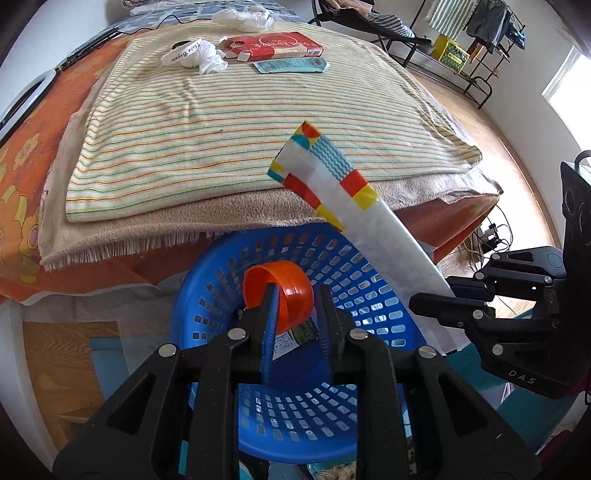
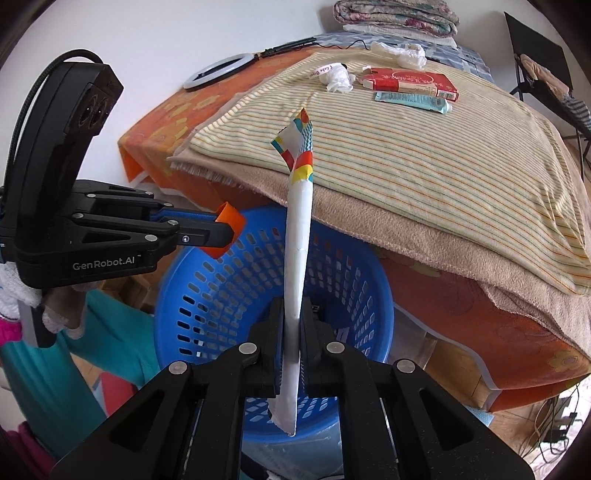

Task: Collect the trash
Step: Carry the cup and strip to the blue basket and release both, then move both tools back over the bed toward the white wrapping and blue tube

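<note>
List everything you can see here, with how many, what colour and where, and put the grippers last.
basket: one, blue, on the floor below the bed edge
cap: one, orange, in the left gripper, above the basket
wrapper: one, long, white with a coloured end, in the right gripper
box: one, red, flattened, far side of the striped blanket
packet: one, teal, beside the box
wristband: one, white with lettering, on the blanket
tissue: one, white, crumpled, by the wristband
plastic bag: one, white, beyond the box
striped blanket: one, cream, on the bed
ring light: one, white, on the orange sheet
left gripper: black, shut on the cap
right gripper: black, shut on the wrapper
</note>
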`<state>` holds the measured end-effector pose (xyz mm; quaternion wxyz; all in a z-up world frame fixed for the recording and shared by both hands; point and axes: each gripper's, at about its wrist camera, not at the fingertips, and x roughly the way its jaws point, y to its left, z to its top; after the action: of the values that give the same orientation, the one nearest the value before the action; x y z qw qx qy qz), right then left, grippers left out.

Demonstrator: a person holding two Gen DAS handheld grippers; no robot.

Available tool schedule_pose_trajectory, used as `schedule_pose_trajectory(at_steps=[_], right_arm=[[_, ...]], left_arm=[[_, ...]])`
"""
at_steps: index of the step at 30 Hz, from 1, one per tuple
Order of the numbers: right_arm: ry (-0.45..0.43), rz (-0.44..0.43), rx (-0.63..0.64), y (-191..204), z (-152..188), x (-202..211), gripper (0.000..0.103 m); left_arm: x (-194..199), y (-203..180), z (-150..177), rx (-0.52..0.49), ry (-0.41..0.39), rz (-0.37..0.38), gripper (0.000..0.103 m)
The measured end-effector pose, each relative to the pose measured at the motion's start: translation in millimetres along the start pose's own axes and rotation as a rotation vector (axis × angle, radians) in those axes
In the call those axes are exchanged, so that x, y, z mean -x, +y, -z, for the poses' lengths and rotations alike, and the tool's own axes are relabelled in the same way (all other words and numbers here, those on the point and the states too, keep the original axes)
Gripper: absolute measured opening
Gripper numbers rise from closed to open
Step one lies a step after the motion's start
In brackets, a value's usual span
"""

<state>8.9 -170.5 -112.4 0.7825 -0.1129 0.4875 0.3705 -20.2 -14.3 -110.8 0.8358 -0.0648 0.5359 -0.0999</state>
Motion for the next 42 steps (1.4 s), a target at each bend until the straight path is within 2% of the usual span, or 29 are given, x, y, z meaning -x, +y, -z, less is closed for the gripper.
schedule_pose_trajectory(at_steps=[2, 6, 7, 12, 14, 16, 20, 22, 34, 42], right_arm=[[0.016, 0.003, -0.003, -0.7, 0.5, -3.4, 0.012], [0.018, 0.006, -0.013, -2.5, 0.5, -4.9, 0.042], [0.015, 0.006, -0.015, -3.0, 0.4, -4.8, 0.046], [0.017, 0.02, -0.021, -4.7, -1.6, -5.8, 0.047], [0.02, 0.025, -0.024, -5.7, -1.7, -6.3, 0.05], [0.021, 0.035, -0.025, -6.1, -1.1, -6.1, 0.058], [0.018, 0.056, -0.025, -7.5, -1.5, -4.9, 0.062], [0.022, 0.064, -0.03, -8.8, -2.0, -4.9, 0.068], [0.072, 0.108, -0.065, -19.3, -13.0, -10.2, 0.071], [0.065, 0.142, -0.058, -27.2, -29.5, -7.5, 0.071]], left_arm=[[-0.3, 1.2, -0.3, 0.003, 0.0, -0.001, 0.032], [-1.1, 3.2, -1.6, 0.009, 0.001, -0.004, 0.032], [-1.3, 3.5, -1.9, 0.01, 0.002, -0.004, 0.032], [-2.0, 5.9, -2.6, 0.018, 0.006, -0.012, 0.034], [-2.0, 6.2, -2.5, 0.02, 0.002, -0.014, 0.041], [-1.1, 6.5, -2.7, 0.022, -0.003, -0.017, 0.047], [-1.0, 7.4, -4.5, 0.026, -0.005, -0.021, 0.051], [-0.5, 8.7, -5.5, 0.035, -0.008, -0.019, 0.063], [8.5, 18.9, -26.2, 0.074, -0.034, -0.025, 0.066], [25.5, 34.9, -59.0, 0.11, -0.086, -0.042, 0.066]])
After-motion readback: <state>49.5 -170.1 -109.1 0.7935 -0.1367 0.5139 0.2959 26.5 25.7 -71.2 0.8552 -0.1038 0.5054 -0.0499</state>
